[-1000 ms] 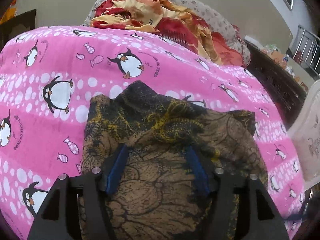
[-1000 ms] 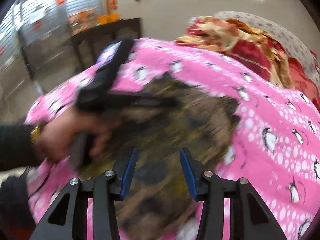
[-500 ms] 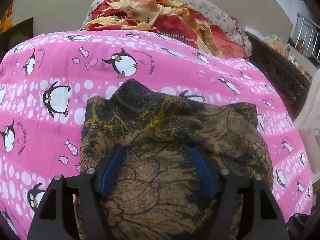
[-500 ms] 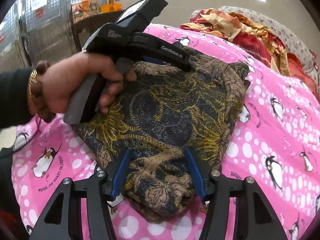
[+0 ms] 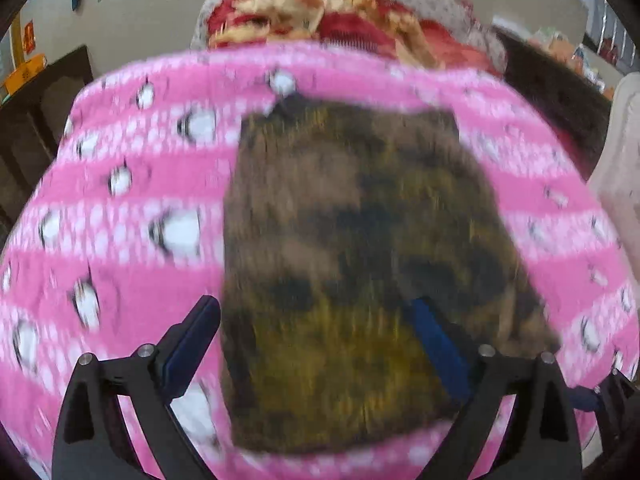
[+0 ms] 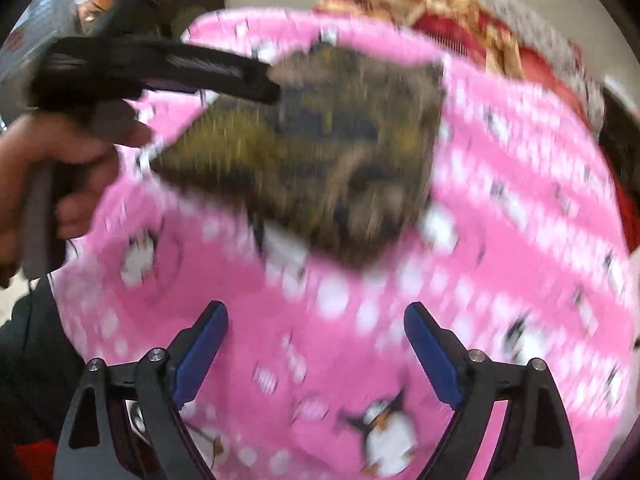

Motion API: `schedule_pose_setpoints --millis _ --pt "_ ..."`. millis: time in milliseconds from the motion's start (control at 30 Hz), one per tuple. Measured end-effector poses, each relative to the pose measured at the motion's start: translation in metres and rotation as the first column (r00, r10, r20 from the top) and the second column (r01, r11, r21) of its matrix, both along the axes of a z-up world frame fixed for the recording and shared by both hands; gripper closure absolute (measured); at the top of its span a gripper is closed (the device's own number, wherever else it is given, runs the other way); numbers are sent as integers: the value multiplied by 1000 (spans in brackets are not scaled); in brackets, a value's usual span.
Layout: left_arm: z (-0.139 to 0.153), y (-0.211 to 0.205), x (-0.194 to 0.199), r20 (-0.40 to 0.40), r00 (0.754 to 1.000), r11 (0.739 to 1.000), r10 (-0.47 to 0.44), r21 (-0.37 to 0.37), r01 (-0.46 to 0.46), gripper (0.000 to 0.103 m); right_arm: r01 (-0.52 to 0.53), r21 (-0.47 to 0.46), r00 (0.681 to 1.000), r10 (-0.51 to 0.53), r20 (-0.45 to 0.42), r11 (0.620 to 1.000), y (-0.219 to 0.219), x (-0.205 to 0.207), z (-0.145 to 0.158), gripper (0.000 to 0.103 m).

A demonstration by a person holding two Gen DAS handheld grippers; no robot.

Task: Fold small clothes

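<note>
A folded brown, black and yellow patterned garment (image 5: 352,264) lies flat on the pink penguin-print bedspread (image 5: 120,240). My left gripper (image 5: 316,340) is open, its blue-padded jaws wide apart above the garment's near end. In the right wrist view the garment (image 6: 320,160) lies farther off. My right gripper (image 6: 316,340) is open and empty above bare bedspread (image 6: 500,240). The left gripper's black body (image 6: 160,68) and the hand holding it show at the upper left. Both views are motion-blurred.
A red, orange and cream bundle of cloth (image 5: 328,12) lies at the head of the bed against a speckled pillow. A dark wooden bed frame (image 5: 560,96) runs along the right. Dark furniture (image 5: 36,112) stands at the left.
Both grippers have pulled back and up from the garment. The right gripper, which straddled the garment's near edge, now hovers over bare bedspread. The garment stays folded on the bed.
</note>
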State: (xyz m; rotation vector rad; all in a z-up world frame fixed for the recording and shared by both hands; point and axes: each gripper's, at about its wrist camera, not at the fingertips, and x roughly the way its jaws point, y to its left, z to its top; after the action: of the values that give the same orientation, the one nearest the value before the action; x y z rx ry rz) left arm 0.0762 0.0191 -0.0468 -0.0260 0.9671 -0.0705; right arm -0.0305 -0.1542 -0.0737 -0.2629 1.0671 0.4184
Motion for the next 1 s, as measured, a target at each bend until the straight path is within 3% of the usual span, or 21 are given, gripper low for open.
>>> schedule_pose_setpoints --millis 33,133,300,867,1000 --pt "-11 -2 -4 -25 1000 1000 1 8 -1 1 28 6 999 -28 30 1000 -1 -4 -3 4" --pt "-26 2 -9 -31 999 999 21 -28 -21 0 117 35 991 -119 58 993 -5 -7 -7 0" --pt "-29 9 -10 -34 999 997 23 -77 -25 0 156 40 984 -158 76 987 -4 -9 -9 0" --pt "-31 12 -11 -23 999 994 25 -108 -28 0 178 49 970 -184 160 983 -4 -22 -9 0" --pt "-32 12 -10 -14 1000 995 26 -97 -27 0 180 7 967 -178 180 984 2 -24 -11 0"
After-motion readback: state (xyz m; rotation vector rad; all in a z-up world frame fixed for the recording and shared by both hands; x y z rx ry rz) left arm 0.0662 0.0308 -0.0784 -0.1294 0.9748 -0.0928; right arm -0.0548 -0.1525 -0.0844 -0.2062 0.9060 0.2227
